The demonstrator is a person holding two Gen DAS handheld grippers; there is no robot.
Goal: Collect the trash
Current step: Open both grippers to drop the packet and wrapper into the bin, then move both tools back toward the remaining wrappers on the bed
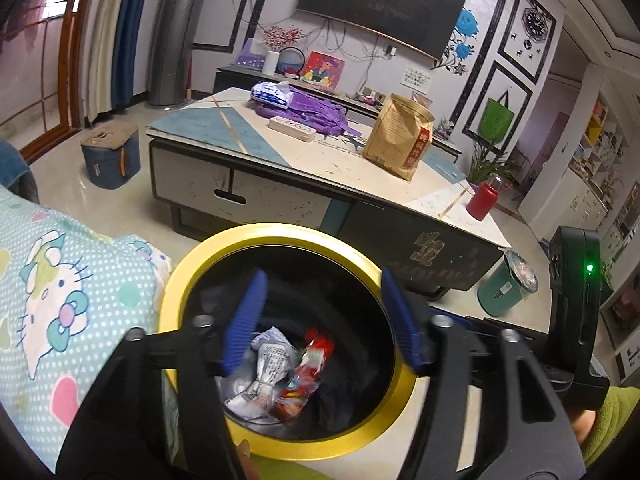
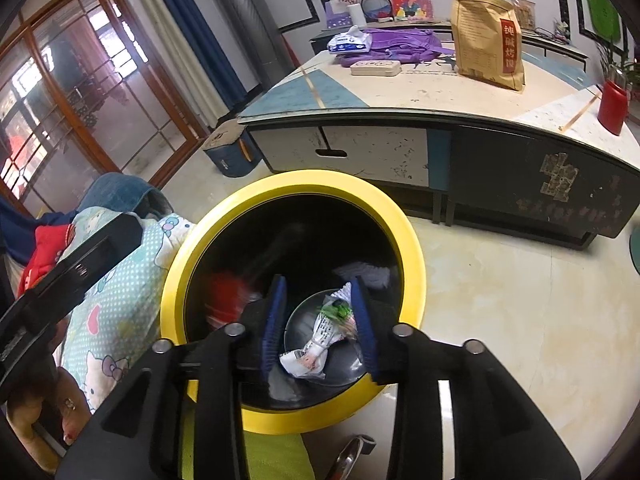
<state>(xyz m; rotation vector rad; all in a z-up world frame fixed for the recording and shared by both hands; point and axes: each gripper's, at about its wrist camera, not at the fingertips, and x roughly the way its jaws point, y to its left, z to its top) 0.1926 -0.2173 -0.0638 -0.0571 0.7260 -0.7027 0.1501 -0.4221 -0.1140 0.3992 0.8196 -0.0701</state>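
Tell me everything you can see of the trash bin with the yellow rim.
The trash bin is round, with a wide glossy yellow rim and a dark inside, standing upright on the pale floor between the low table and a cartoon-print blanket, which seems to touch its side. At the bottom lie a crumpled white wrapper and a red wrapper. Both the left gripper and the right gripper hang open above its mouth.

Left hand-held gripper (image 1: 320, 320): blue fingers (image 1: 246, 320) spread wide, nothing between them, tilted downward. Right hand-held gripper (image 2: 320, 326): fingers (image 2: 274, 320) parted, narrower gap, pointed steeply down. Both black frames level, close together.
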